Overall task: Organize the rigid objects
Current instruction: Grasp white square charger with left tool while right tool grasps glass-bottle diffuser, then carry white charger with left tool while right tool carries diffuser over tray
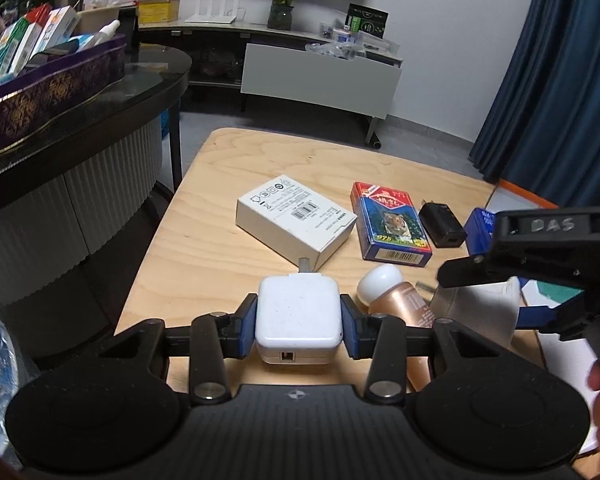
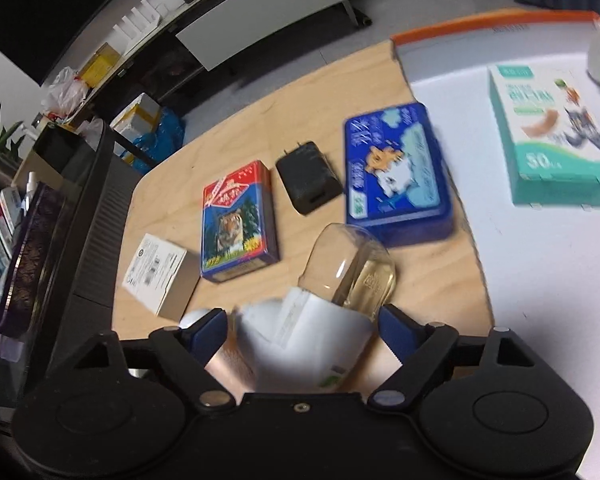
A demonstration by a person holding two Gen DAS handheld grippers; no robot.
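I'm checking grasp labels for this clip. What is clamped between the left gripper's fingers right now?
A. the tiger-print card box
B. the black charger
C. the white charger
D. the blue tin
C: in the left wrist view the left gripper has its blue pads pressed against both sides of the white charger, while the black charger lies untouched farther out on the wooden table.

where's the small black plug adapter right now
The small black plug adapter lies on the wooden table between the red-and-blue tiger box and the blue tin.
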